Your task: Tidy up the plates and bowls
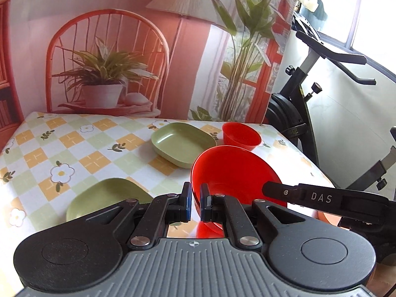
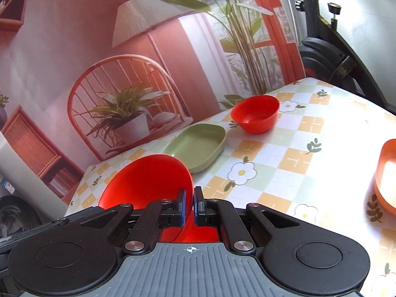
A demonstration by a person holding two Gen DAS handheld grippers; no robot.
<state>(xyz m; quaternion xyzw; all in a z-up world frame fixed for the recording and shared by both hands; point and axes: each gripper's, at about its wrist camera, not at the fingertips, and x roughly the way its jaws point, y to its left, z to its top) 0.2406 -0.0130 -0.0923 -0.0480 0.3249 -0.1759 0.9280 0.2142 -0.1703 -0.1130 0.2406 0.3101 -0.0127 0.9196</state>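
Red bowl [image 1: 232, 170], empty, pinched at its rim by both hand-held grippers [image 1: 195, 198] [image 2: 189, 204].

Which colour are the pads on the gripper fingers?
Blue pads, clearest in the right wrist view.

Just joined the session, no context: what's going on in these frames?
Both handheld grippers are clamped on one large red plastic bowl: the left gripper on its left rim, the right gripper on its right rim, holding it tilted above the checked tablecloth. A small red bowl, two green plates and an orange dish sit on the table.
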